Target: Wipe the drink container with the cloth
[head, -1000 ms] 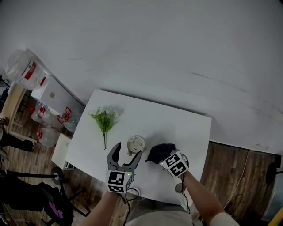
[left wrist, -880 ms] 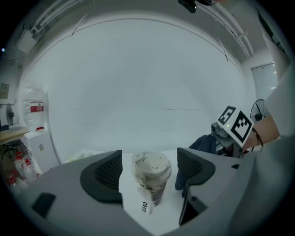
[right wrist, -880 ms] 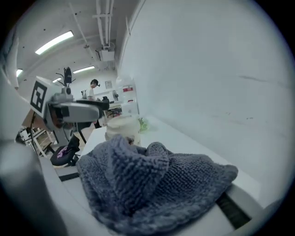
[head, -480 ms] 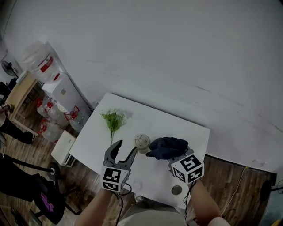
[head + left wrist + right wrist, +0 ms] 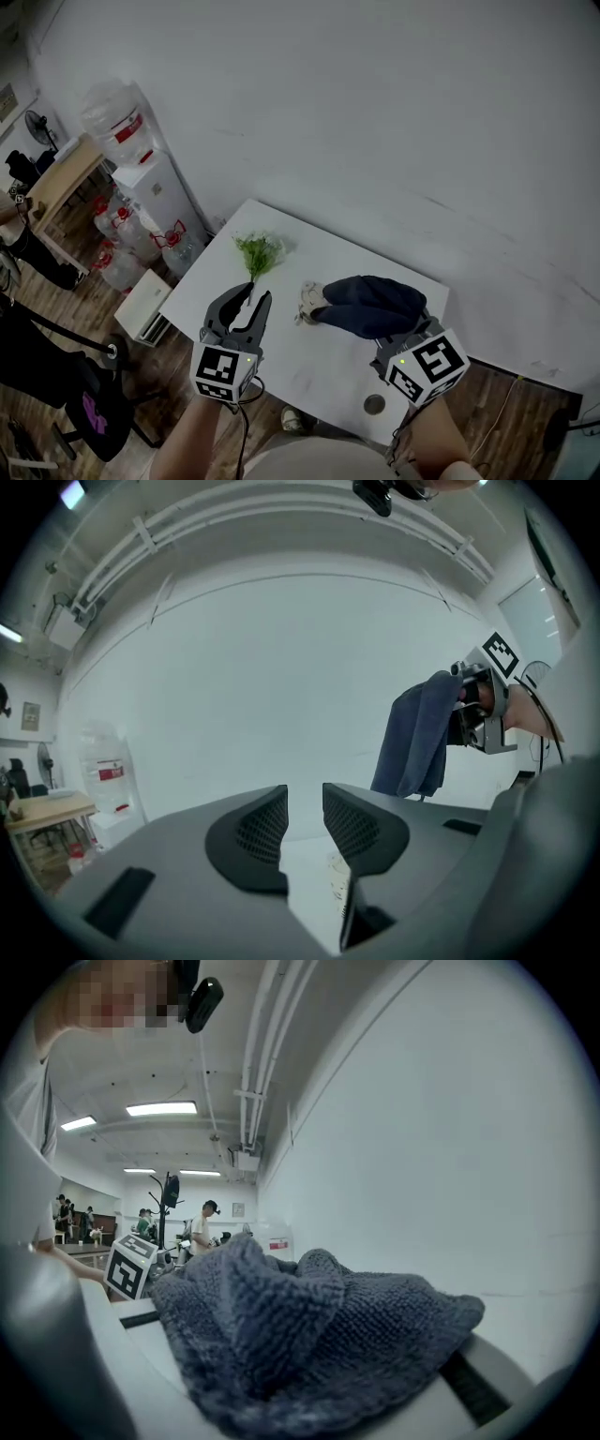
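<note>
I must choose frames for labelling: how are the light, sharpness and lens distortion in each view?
Head view: dim, flat light, table sharp. Left gripper view: strong fisheye, black round border, wall evenly lit. Right gripper view: same fisheye; the cloth fills the foreground, knit sharp; ceiling lamps bright.

Dim, flat grey light from ceiling strip lights (image 5: 161, 1108); fisheye bending, black vignette at gripper-view edges

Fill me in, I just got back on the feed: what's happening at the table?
A person holds two grippers above a white table. The right gripper is shut on the dark blue cloth, held up in the air. The left gripper is empty; its jaws have just been closing and stand narrowly apart. The drink container sits untouched on the table near a green sprig. No wiping yet.
</note>
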Available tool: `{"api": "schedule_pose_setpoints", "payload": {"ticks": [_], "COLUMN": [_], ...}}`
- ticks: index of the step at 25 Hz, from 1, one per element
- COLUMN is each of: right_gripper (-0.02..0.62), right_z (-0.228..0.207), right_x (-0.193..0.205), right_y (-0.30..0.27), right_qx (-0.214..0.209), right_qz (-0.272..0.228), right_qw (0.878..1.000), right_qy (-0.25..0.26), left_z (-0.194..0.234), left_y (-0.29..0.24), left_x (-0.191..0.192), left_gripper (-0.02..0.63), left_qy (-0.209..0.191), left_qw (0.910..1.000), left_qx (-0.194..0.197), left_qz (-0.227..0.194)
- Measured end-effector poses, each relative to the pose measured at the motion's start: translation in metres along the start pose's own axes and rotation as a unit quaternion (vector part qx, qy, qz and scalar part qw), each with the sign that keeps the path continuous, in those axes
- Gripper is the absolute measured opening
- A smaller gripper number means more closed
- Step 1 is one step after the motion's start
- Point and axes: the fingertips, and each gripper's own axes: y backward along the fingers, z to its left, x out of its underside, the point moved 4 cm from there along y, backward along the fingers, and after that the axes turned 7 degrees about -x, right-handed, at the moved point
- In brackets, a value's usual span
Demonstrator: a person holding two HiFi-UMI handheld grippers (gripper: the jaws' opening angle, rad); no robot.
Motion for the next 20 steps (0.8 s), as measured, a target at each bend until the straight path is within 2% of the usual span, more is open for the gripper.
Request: {"api": "schedule_pose_setpoints", "payload": {"ticks": [6, 11, 14, 16, 20], "right_gripper": [0.04, 0.04, 0.04, 0.04, 0.04], "right_z": [0.023, 0.037, 0.046, 0.051, 0.067], "right_x": [-0.038, -0.049, -0.05, -0.049, -0.038], "right_y": [0.021, 0.037, 0.046, 0.053, 0.066], "right_qx": [-0.005, 0.014, 0.018, 0.015, 0.004], "right_qz": [-0.036, -0.036, -0.035, -0.036, -0.012], "right_qw": [0.999, 0.997, 0.996, 0.996, 0.996], "right_qy": [0.03, 0.07, 0.08, 0.079, 0.091], "left_z": [0.003, -0.008, -0.022, -0.028, -0.034], "left_y": [0.026, 0.053, 0.066, 0.071, 0.088], "left_x": [-0.038, -0.069, -0.08, -0.077, -0.069], "left_gripper": [0.078, 0.051, 0.046, 0.041, 0.038], "left_qy": [0.008, -0.03, -0.035, -0.039, -0.021], "left_qw": [0.9999, 0.9968, 0.9941, 0.9939, 0.9953], "left_qx": [0.007, 0.025, 0.036, 0.041, 0.042], "left_qz": [-0.01, -0.071, -0.096, -0.095, -0.085]}}
